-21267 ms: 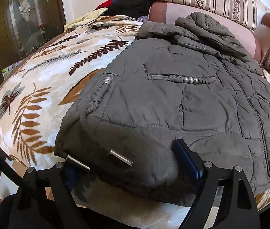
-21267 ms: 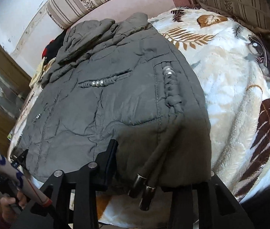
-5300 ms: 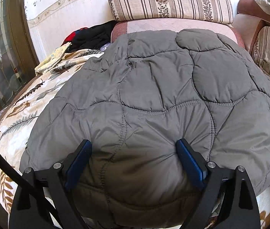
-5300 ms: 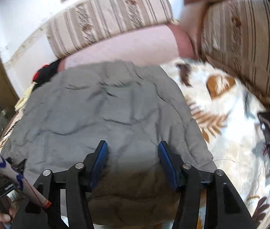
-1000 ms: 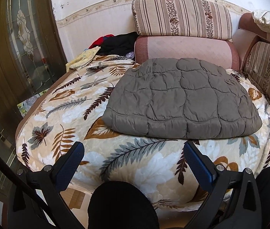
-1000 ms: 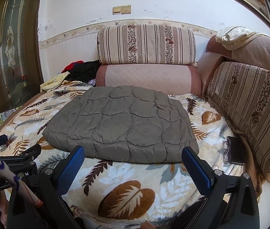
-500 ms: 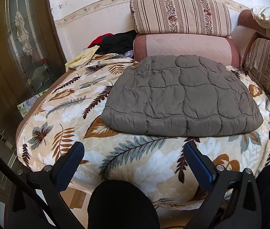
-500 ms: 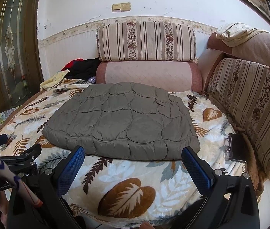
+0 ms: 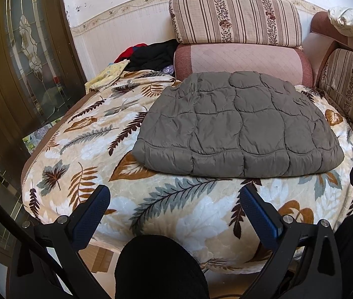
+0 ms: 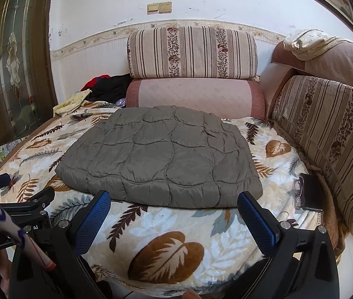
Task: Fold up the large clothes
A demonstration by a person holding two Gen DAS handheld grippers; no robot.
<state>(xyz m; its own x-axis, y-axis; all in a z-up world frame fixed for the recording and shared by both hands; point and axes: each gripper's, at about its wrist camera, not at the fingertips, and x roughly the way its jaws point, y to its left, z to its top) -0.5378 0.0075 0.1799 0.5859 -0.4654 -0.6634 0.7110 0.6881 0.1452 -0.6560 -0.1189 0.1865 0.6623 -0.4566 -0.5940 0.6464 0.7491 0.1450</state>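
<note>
while jacket lies folded, glasses rest nearby.

A grey quilted jacket, folded into a flat rectangle, lies on a leaf-patterned blanket that covers the seat of a corner sofa. The right gripper hovers near the blanket's near edge, its blue-padded fingers spread wide and holding nothing, apart from the jacket. At the left edge, the left gripper shows partly. Beyond the jacket stands a striped floral cushion on a pink backrest. Dark and red clothes are piled at the far left. On the right, glasses rest beside a dark flat object, against the striped side cushion.
</note>
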